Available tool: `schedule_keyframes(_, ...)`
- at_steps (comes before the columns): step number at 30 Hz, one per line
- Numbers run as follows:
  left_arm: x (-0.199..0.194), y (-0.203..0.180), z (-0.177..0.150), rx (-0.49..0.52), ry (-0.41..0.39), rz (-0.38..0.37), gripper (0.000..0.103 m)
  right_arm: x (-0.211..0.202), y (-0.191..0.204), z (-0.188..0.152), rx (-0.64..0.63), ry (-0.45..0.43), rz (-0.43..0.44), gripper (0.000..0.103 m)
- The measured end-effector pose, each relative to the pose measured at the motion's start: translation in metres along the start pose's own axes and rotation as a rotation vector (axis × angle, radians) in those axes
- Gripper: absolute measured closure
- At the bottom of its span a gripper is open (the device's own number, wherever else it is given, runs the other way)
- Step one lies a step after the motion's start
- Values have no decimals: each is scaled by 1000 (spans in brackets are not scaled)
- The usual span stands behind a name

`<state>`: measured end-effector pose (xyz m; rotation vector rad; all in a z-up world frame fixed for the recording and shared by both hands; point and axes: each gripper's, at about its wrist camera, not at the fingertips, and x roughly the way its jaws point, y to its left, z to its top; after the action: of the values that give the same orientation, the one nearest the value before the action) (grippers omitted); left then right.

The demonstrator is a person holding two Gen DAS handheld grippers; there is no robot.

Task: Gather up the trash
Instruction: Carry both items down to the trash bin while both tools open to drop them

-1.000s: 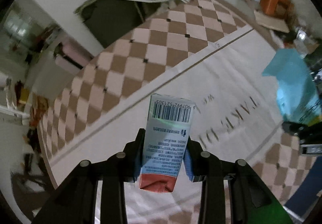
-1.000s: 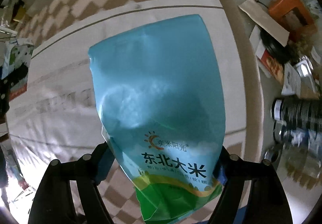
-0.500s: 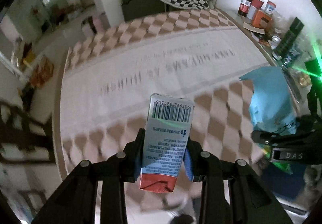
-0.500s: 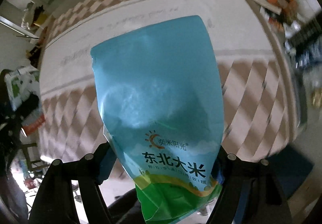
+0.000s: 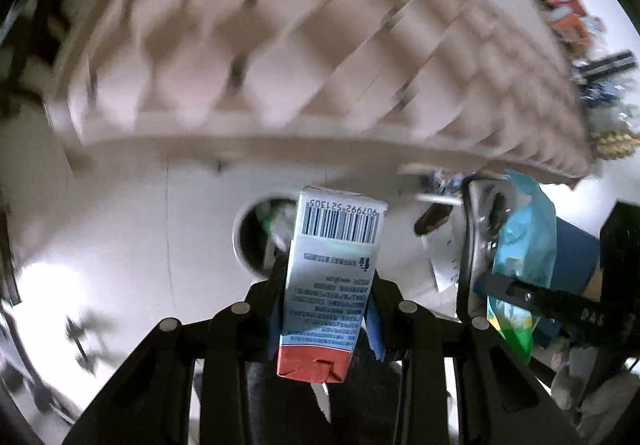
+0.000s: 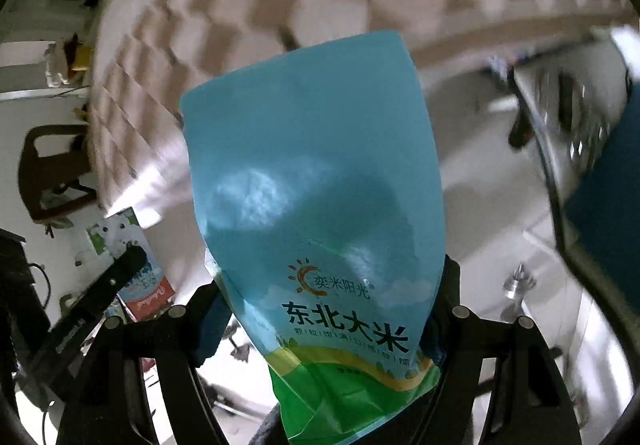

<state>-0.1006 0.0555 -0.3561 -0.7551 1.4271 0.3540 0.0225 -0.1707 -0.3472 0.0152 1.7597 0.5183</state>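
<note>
The left hand-held gripper [image 5: 326, 309] pinches a small drink carton [image 5: 332, 285] by its two narrow sides, the pads pressed against it. The carton stands upright between the fingers, its red end toward the camera and its barcode end away. Printed beside the barcode are the digits 907992 521305; the blocks of small text below are too fine to read.

The right hand-held gripper [image 6: 332, 309] holds a blue-and-green rice bag [image 6: 320, 205] with its jaws spread wide across the bag's width, both pads touching its edges. The bag carries a sun logo with 奕米阳光 and, in large dark characters, 东北大米; the smaller line beneath cannot be made out.

Both grippers point steeply down, off the edge of a table covered in a brown-and-cream checked cloth [image 5: 304, 45], which is heavily blurred. In the left wrist view, just beyond the carton's far end, a round white bin [image 5: 248, 241] shows on the pale floor with green and white scraps inside. To its right stands a dark-framed stand with a blue panel [image 5: 576, 257], the rice bag hanging in front of it. A bare wooden chair [image 6: 52, 173] sits beside the table in the right wrist view, and the carton shows there at lower left.
</note>
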Motion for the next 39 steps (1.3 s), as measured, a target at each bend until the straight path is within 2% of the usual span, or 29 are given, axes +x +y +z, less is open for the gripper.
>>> schedule_keyframes(3,58,23,-5,-80,52,-10,73,54,-18,-12,35,54,-8,25)
schedule_keyframes(5,104,39,-5,-130,84,-1,73,107,-30,-14,60,93,-5,25)
schedule_keyframes(6,132,50,-5,-162,102,-11,72,123,-35,-11,70,102,-6,25)
schedule_keyframes(12,276,110,-6,-275,197,-49,71,285,-77,10,200,158,0,25)
schedule_keyframes(15,319,129,-5,-296,242,-68,69,342,-86,19,233,158,-4,24)
schedule_keyframes(17,341,141,-11,-286,264,-63,62,378,-92,21,259,166,1,23)
schedule_keyframes(18,350,145,-12,-276,268,-70,43,397,-94,22,272,165,-2,22)
schedule_keyframes(19,349,152,-16,-273,268,-77,21,406,-94,22,273,165,-4,21)
schedule_keyframes(20,350,153,-16,-274,265,-79,14,415,-94,23,273,164,-6,20)
schedule_keyframes(21,351,157,-19,-280,263,-85,12,427,-92,23,274,162,-3,17)
schedule_keyframes(24,344,169,-27,-290,260,-60,11,446,-97,23,274,178,45,6)
schedule_keyframes(31,309,177,-37,-277,198,43,11,452,-79,9,204,222,136,3)
schedule_keyframes(35,280,165,-43,-239,131,139,11,422,-83,2,105,183,67,3)
schedule_keyframes(39,250,144,-52,-204,87,182,11,370,-76,-4,23,108,-11,3)
